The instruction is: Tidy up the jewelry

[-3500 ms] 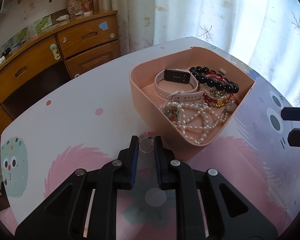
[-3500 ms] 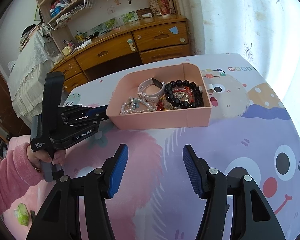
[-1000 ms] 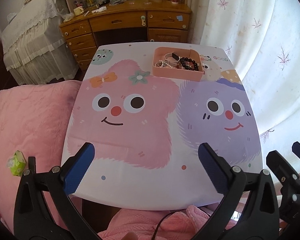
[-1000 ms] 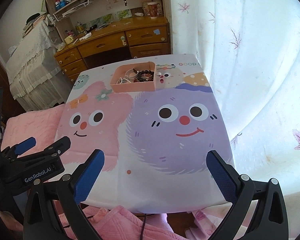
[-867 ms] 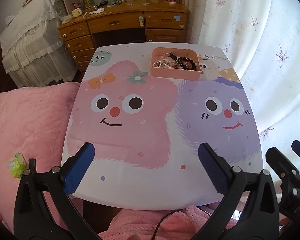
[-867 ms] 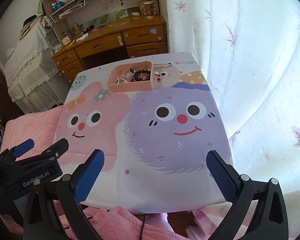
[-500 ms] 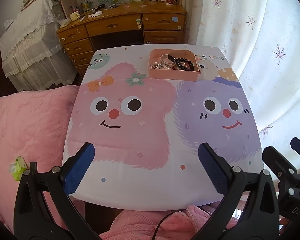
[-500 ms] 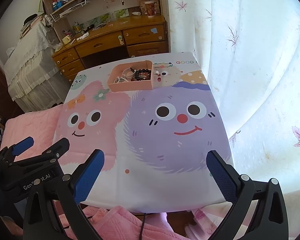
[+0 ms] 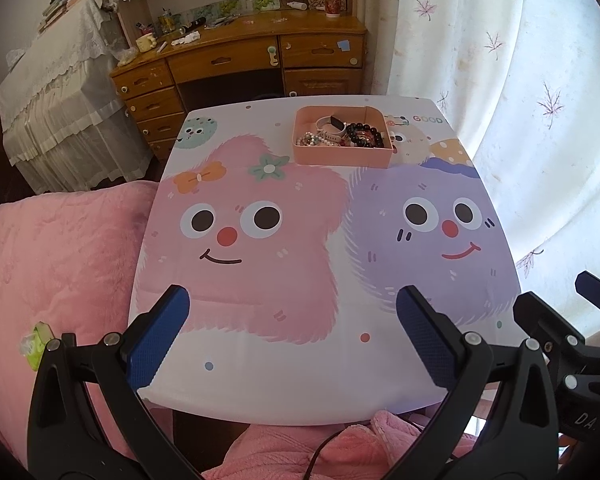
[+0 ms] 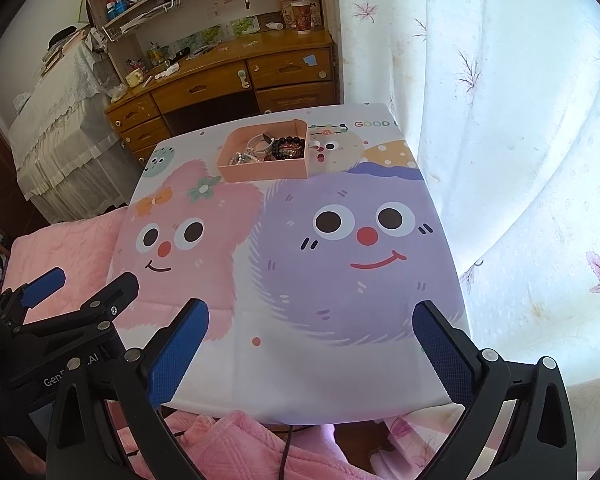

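Pink tray point(image 9: 342, 158): upper centre of frame, far end of the cartoon-print bench point(image 9: 300, 368); contains pearl strand, white watch, dark bead bracelet.
Left gripper point(image 9: 292, 332): lower frame, near bench edge, fingers spread wide, holding nothing.
Right gripper point(image 10: 310, 346): lower frame, fingers likewise wide apart, nothing held.

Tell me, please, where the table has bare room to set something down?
Nearly all of the table is bare, from its near edge to the pink tray. Only the far strip is crowded, where the tray holds the jewelry.
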Demonstrator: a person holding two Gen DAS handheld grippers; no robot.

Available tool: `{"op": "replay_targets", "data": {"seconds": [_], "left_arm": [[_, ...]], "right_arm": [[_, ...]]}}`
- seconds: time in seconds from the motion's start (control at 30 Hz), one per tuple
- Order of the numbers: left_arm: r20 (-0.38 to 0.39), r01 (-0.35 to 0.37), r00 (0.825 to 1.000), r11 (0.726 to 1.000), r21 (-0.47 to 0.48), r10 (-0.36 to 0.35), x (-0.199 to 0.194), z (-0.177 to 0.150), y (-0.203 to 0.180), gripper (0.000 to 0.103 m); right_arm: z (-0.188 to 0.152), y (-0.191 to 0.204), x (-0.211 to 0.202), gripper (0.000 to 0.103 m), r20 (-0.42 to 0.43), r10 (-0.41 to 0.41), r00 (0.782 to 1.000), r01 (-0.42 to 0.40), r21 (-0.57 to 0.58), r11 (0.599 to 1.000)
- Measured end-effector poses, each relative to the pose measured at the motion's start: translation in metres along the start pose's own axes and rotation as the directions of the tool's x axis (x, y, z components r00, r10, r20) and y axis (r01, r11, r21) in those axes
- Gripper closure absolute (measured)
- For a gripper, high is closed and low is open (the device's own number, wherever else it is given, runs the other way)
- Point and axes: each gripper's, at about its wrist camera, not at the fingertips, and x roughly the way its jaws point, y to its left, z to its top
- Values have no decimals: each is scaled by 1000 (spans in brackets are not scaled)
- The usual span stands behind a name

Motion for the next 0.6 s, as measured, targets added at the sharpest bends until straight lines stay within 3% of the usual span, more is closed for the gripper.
{"op": "replay_targets", "data": {"seconds": [0.6], "left_arm": [[0, -2, 1000, 1000, 3, 2, 0, 0, -1, 0]], "right_arm": [[0, -1, 1, 0, 0, 1, 1000, -1, -1, 1000]]}}
